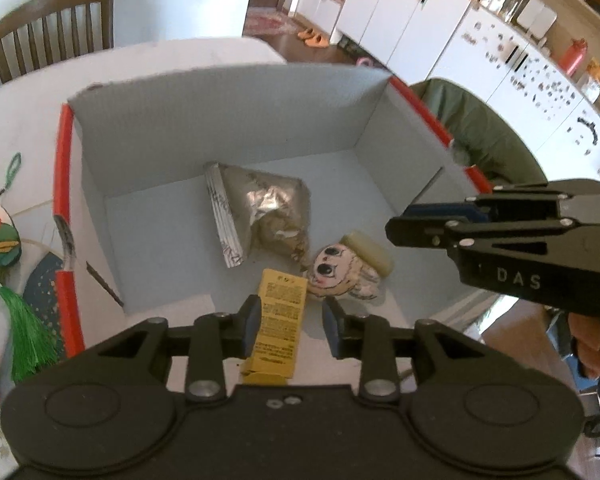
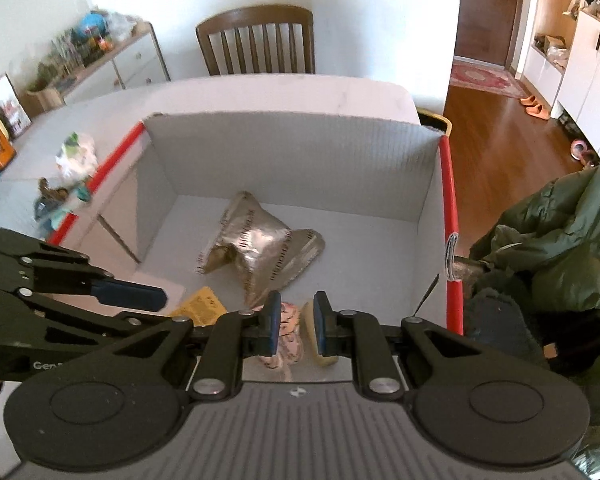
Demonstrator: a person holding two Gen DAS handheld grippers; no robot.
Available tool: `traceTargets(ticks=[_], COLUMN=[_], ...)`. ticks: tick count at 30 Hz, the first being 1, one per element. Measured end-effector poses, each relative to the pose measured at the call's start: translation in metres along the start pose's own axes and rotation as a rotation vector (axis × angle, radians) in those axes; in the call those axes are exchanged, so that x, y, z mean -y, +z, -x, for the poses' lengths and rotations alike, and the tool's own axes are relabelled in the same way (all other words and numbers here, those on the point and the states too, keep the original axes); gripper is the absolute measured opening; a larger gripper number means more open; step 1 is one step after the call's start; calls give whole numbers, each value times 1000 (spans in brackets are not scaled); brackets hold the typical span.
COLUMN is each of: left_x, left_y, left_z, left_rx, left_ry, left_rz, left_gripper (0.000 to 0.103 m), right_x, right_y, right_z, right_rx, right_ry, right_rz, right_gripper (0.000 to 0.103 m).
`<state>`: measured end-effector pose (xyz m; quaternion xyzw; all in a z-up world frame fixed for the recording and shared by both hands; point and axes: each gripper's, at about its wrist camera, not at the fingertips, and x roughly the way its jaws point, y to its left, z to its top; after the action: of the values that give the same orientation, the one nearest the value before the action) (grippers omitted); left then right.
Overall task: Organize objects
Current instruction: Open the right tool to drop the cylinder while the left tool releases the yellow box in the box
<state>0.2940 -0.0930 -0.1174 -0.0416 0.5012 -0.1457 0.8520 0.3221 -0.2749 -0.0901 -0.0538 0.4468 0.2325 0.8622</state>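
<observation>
Both hand-held grippers hang over a large open cardboard box with grey-white inner walls and red-taped edges (image 1: 228, 112), which stands on a pale bench (image 1: 28, 92). At the left hand-held gripper (image 1: 289, 326), the 2 blue-padded fingers (image 1: 250, 326) stand apart, and a flat yellow paper packet with black print (image 1: 281, 312) rests against the inner face of the left one only, leaving a clear gap to the other finger, so nothing is clamped; whether the packet is lying on the box floor or leaning there I cannot tell. The right hand-held gripper (image 2: 294, 326) has its fingers a narrow gap apart, gripping nothing; seen past them, on the box floor, are a small plush doll with a printed cartoon face (image 1: 342, 276) and a pale cream block (image 1: 370, 250) just beside it. Farther in, near the middle of the box floor, lies a crumpled silver foil pouch with a ribbed sealed edge (image 1: 256, 208), its lower corner close to the doll's head. Outside the box, on the bench to the left, sit a green fabric charm with a green tassel (image 1: 4, 248) and other small trinkets. A brown wooden slatted chair (image 2: 256, 40) stands behind the bench, and a dark green jacket (image 2: 556, 232) is bunched up beside the right box wall.
</observation>
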Motion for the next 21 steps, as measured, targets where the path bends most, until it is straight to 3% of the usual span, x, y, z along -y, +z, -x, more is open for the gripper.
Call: traceTargets(ticks=[15, 20, 21], left_x=[8, 0, -2], left_y=[-12, -18, -20], left_z=[79, 105, 109], left_rx=[222, 286, 300], left_ry=[-10, -14, -11], left_rz=[15, 28, 28], left_gripper=[34, 39, 45], right_x=[-24, -38, -43], right_y=[-5, -9, -10], right_z=[62, 80, 83], right_rx=[153, 196, 205], right_ry=[16, 14, 5], right_rz=[-19, -35, -30], right_gripper=[18, 27, 31])
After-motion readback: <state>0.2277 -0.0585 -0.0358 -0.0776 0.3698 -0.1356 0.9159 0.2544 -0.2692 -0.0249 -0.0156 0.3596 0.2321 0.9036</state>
